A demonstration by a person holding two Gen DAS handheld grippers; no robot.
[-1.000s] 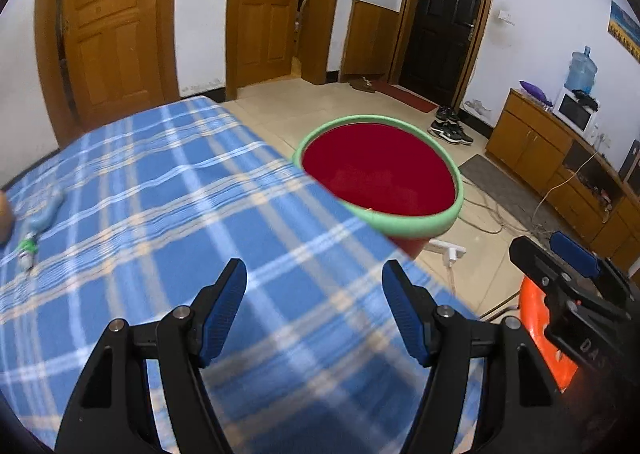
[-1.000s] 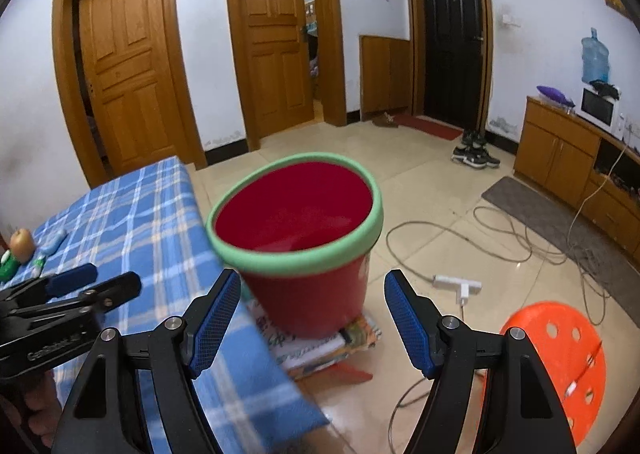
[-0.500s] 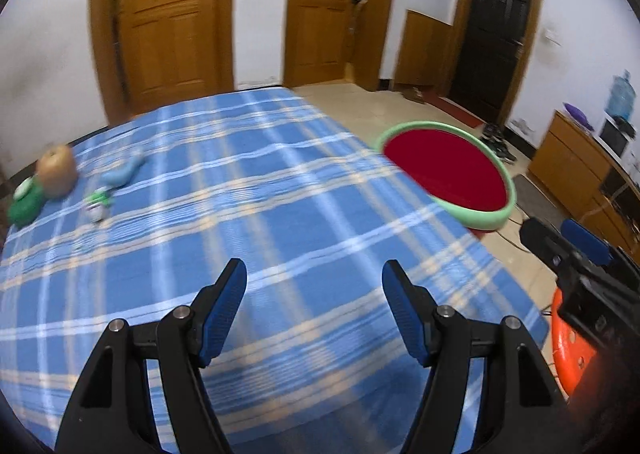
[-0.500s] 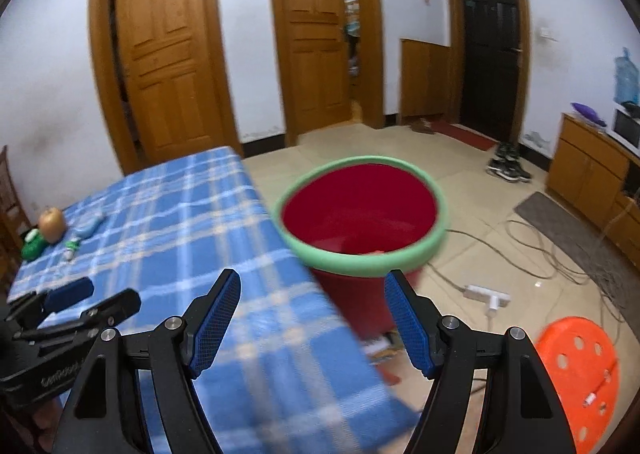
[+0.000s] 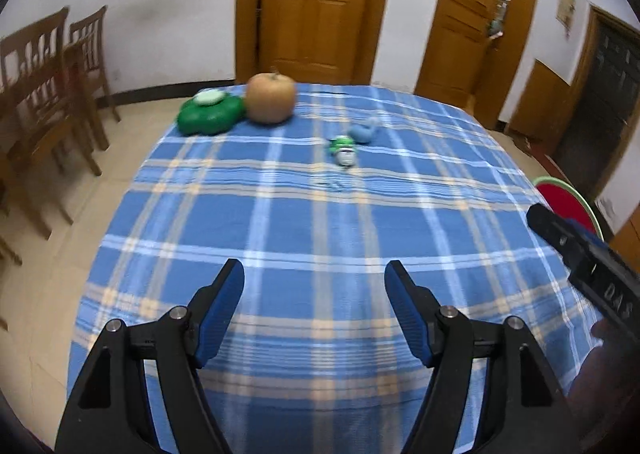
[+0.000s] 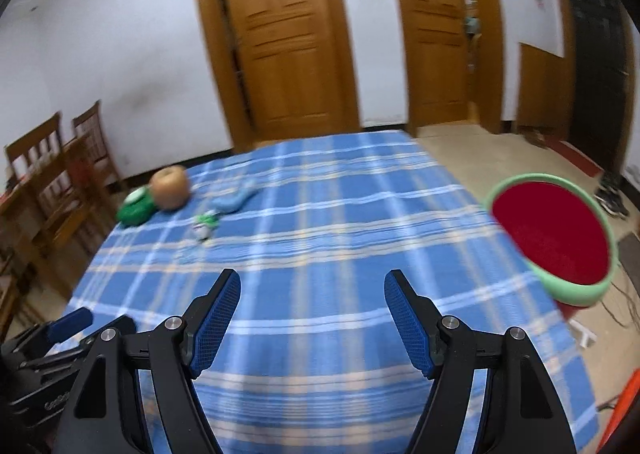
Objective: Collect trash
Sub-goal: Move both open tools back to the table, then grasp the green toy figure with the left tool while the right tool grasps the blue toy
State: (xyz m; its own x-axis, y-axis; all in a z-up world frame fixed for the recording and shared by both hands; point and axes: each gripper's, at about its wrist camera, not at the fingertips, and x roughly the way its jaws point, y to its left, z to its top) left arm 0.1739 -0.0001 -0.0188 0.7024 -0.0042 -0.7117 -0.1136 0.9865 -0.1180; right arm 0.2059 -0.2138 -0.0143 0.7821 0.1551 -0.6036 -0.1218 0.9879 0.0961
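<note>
Both tools, the left gripper point(image 5: 314, 296) and right gripper point(image 6: 312, 302), wide and empty, have swung from the red bin point(image 6: 554, 236) toward the far-side trash: crumpled wrapper point(image 5: 343, 150) beside blue scrap point(image 5: 365, 132), so pickup comes next.

Both wrist cameras look forward and downward from above the near edge of the blue plaid table point(image 5: 304, 222), toward its far edge and the wooden doors point(image 6: 288, 42) beyond. The right view sits further right, taking in the red bin point(image 6: 556, 238) off the table's right edge. Both share the tabletop and far-left corner.
</note>
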